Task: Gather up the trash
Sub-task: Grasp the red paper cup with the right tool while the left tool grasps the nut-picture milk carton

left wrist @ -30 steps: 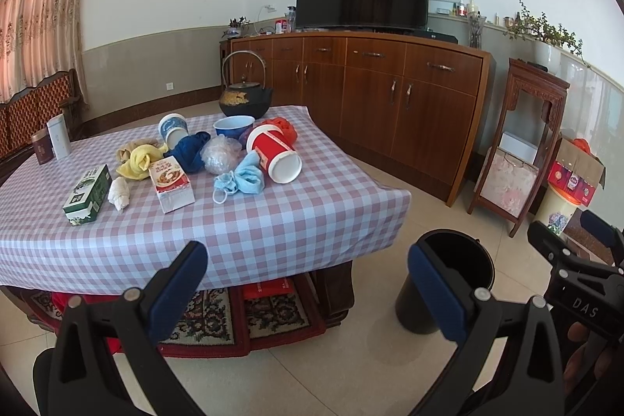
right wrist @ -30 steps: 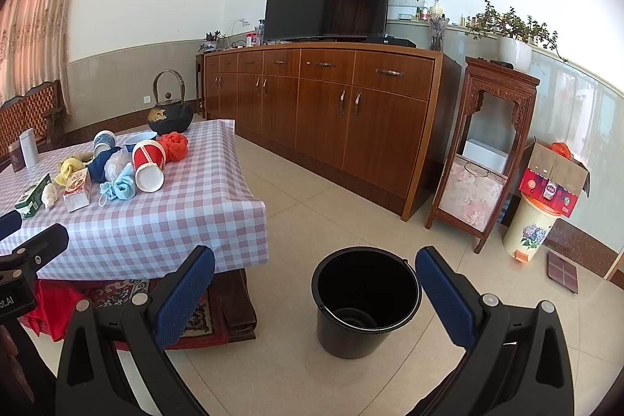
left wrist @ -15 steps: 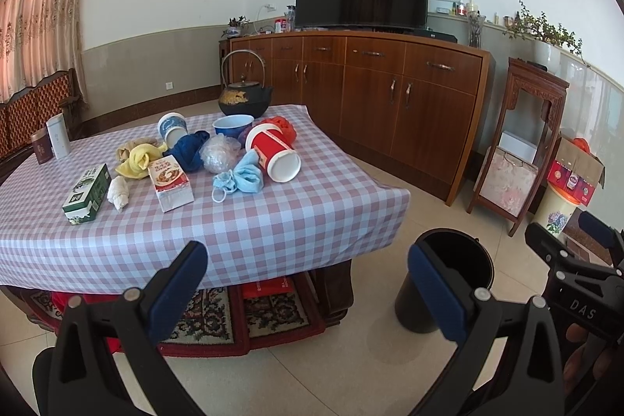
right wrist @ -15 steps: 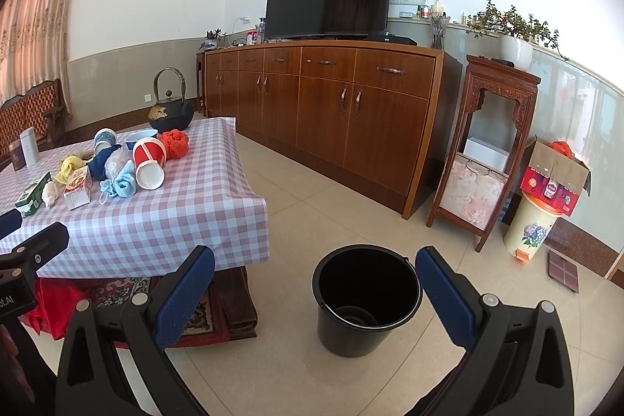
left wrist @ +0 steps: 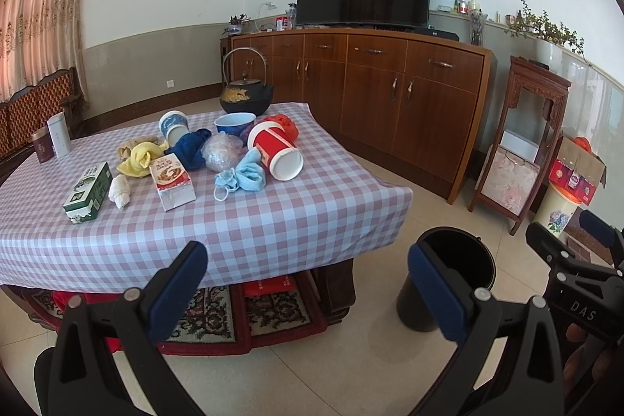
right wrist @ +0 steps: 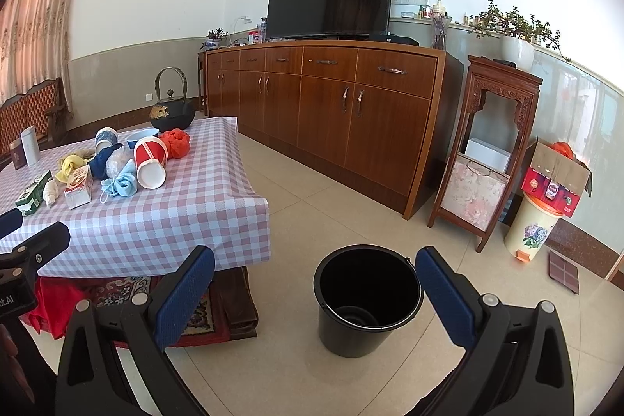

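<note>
Both claws spread wide and empty, trash still piled on the bench

The left claw (left wrist: 308, 283) holds nothing, its blue pads far apart, hovering off the near edge of the checked bench (left wrist: 273, 221); ahead of it lie a red paper cup (left wrist: 275, 153) on its side, a crumpled blue face mask (left wrist: 238, 178), a food carton (left wrist: 173, 178), a green box (left wrist: 87, 192), a yellow cloth (left wrist: 140, 156) and a clear plastic wad (left wrist: 220, 153). The right claw (right wrist: 315, 293) gapes equally wide and empty, with the black bucket (right wrist: 366, 299) on the floor just beyond, between its pads
</note>
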`<move>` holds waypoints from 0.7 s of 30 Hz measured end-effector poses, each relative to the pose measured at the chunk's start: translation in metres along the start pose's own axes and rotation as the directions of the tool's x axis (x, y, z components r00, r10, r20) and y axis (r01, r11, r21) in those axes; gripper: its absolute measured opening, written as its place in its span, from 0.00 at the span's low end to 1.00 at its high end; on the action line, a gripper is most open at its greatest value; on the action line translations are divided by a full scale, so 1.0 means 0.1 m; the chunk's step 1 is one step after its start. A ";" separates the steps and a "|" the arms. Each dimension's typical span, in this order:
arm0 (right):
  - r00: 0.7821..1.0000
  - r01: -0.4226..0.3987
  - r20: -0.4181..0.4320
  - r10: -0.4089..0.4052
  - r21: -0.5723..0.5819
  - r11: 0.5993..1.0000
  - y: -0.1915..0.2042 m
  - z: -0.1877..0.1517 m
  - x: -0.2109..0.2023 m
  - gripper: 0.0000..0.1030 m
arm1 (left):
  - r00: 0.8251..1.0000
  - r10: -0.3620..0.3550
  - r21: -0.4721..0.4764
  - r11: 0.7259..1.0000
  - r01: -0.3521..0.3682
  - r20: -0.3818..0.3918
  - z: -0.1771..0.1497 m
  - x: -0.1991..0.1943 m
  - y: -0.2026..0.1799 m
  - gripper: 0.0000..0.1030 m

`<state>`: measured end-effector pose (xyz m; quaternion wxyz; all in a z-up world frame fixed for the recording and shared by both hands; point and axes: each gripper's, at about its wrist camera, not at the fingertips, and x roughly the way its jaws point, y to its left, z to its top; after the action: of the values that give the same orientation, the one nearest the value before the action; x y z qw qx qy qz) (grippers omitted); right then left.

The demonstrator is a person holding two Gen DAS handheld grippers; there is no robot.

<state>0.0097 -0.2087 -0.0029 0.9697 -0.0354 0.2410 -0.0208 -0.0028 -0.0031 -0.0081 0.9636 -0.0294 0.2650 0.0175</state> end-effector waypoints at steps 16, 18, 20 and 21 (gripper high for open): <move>0.979 -0.190 0.068 0.194 -0.063 0.980 0.39 0.15 0.18 1.00 | 0.995 0.095 -0.129 0.987 -0.099 -0.043 0.11 0.17 0.71 1.00; 0.976 -0.208 0.048 0.212 -0.083 0.975 0.50 0.19 0.26 1.00 | 0.992 0.123 -0.144 0.981 -0.128 -0.043 0.11 0.19 0.84 1.00; 0.971 -0.237 0.006 0.238 -0.084 0.968 0.60 0.22 0.35 1.00 | 0.990 0.135 -0.172 0.975 -0.142 -0.051 0.11 0.24 0.97 1.00; 0.965 -0.261 -0.019 0.260 -0.074 0.962 0.65 0.25 0.42 1.00 | 0.988 0.142 -0.186 0.971 -0.150 -0.060 0.11 0.27 1.03 1.00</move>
<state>0.0599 -0.1449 -0.0057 0.9608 -0.0400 0.2487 0.1160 0.0206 0.1008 -0.0176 0.9461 -0.1019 0.2858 0.1128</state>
